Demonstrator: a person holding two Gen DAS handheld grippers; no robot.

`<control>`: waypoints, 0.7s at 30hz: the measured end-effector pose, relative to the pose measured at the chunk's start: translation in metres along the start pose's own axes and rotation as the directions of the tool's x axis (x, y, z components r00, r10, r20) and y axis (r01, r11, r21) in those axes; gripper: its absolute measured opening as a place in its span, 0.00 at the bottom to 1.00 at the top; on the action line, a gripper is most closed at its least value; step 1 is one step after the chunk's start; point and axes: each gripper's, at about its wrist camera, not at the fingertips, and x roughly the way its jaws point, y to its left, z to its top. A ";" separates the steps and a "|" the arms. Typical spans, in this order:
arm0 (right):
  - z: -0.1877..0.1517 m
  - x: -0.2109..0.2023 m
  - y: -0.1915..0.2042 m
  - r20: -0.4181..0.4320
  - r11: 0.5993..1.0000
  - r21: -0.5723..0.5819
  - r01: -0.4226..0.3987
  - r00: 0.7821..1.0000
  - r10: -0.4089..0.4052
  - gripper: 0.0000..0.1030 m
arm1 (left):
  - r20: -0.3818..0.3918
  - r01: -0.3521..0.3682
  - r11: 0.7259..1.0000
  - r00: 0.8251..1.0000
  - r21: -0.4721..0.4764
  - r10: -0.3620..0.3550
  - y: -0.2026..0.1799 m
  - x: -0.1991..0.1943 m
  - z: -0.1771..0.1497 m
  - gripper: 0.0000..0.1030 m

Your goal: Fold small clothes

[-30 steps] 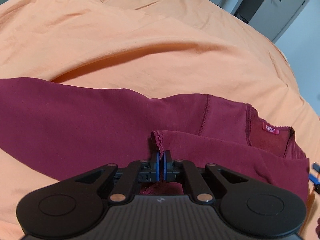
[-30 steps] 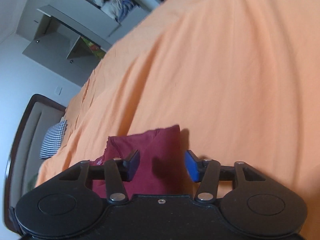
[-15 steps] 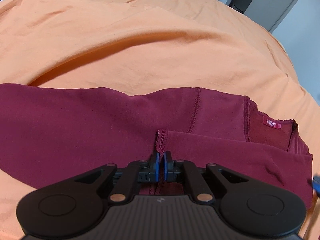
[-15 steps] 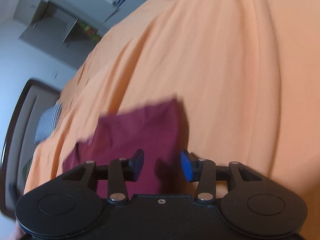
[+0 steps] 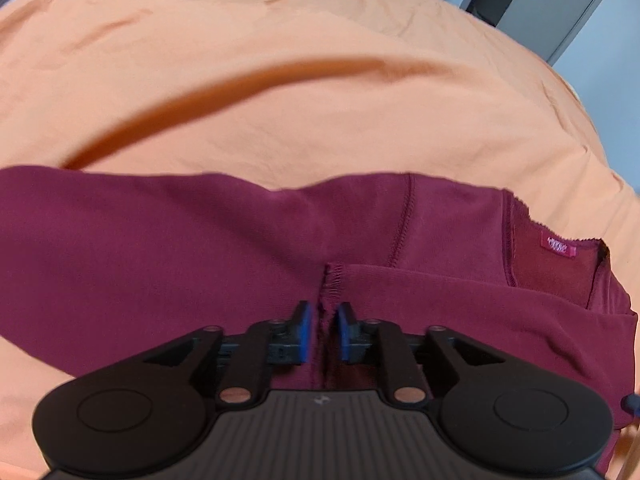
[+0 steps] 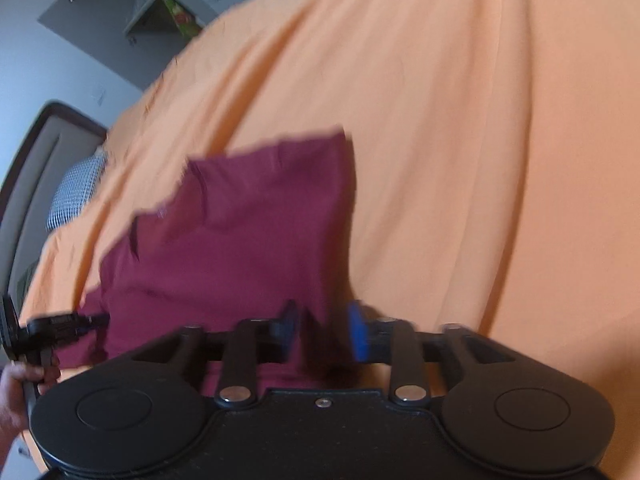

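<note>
Right gripper jaws apart, over near edge of maroon shirt lying on orange bed. Frame blurred. Left gripper at shirt's left edge, held by hand; its jaws unclear. Checked pillow by headboard, far left.

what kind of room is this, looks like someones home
Most likely a bedroom in a home. The maroon garment lies on a wide orange bedsheet, a checked pillow sits by a dark headboard, and open shelves stand against the wall.
</note>
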 end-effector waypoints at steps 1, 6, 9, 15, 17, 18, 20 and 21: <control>0.001 -0.009 0.002 0.030 1.000 0.000 0.001 1.000 -0.001 0.56 | 0.017 -0.001 1.000 1.000 -0.004 0.001 0.004 -0.007 -0.002 0.34; -0.004 -0.041 0.021 0.100 0.999 -0.025 -0.030 0.994 0.032 0.75 | 0.100 0.015 0.995 0.995 -0.100 -0.005 0.045 -0.046 -0.025 0.57; -0.018 -0.048 0.037 0.091 0.997 -0.025 -0.067 0.993 0.069 0.81 | 0.116 0.016 0.978 0.993 -0.206 0.008 0.086 -0.064 -0.046 0.57; -0.046 -0.035 0.089 0.042 0.991 -0.038 -0.131 0.990 0.133 0.82 | 0.216 -0.048 0.921 0.966 -0.387 0.141 0.173 -0.108 -0.064 0.57; -0.055 -0.030 0.108 0.022 0.987 -0.056 -0.151 0.988 0.152 0.82 | 0.254 -0.062 0.891 0.947 -0.450 0.194 0.202 -0.122 -0.062 0.57; -0.059 -0.028 0.118 0.012 0.985 -0.068 -0.159 0.987 0.160 0.82 | 0.273 -0.064 0.873 0.937 -0.483 0.220 0.216 -0.127 -0.059 0.57; -0.065 -0.024 0.137 -0.002 0.980 -0.093 -0.174 0.985 0.174 0.82 | 0.307 -0.060 0.835 0.914 -0.547 0.267 0.246 -0.136 -0.053 0.57; -0.068 -0.023 0.146 -0.007 0.978 -0.106 -0.179 0.984 0.179 0.82 | 0.316 -0.053 0.818 0.907 -0.573 0.280 0.257 -0.137 -0.051 0.57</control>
